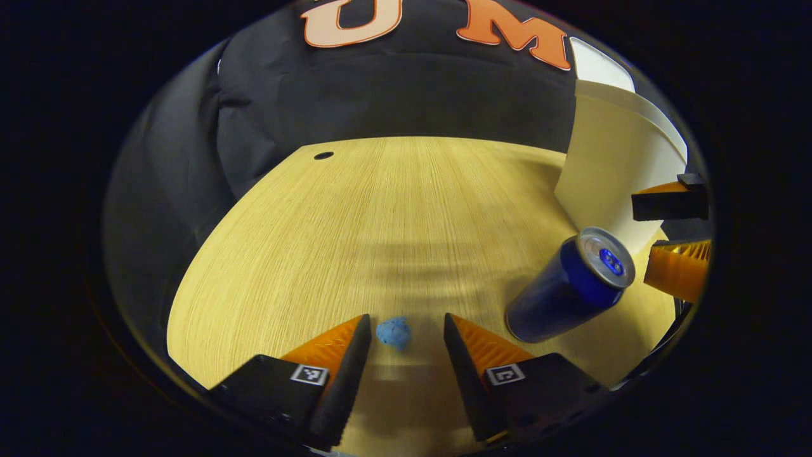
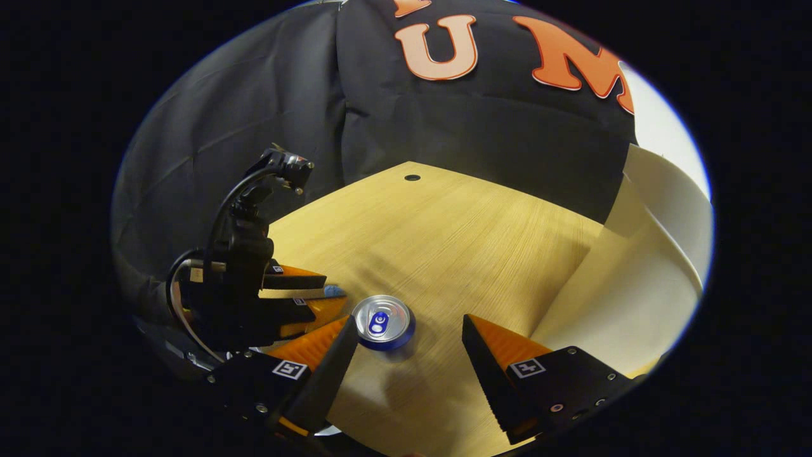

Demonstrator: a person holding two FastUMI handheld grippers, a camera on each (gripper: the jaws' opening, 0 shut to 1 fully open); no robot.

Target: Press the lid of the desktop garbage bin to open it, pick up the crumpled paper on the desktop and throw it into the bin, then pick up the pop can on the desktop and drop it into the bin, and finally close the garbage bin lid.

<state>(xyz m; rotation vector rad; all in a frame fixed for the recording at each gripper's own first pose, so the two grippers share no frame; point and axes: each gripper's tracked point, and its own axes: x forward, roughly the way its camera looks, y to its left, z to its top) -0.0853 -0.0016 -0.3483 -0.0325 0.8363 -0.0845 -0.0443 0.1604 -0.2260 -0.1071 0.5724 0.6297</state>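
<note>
The left tool [image 1: 406,343] is hovering spread around the crumpled paper [image 1: 394,332] on the desk [image 1: 393,216], just left of the pop can [image 1: 571,285]. The right tool [image 2: 406,349] is gaping above that can. Closing askew could be nudging the paper away or tipping the can. The bin's lid is cut off.

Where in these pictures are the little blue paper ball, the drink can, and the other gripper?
crumpled paper [image 1: 393,333]: left gripper view, middle of the ball.
pop can [image 2: 381,323]: right gripper view, on its silver top.
left gripper [image 2: 304,293]: right gripper view, between its fingertips.
</note>
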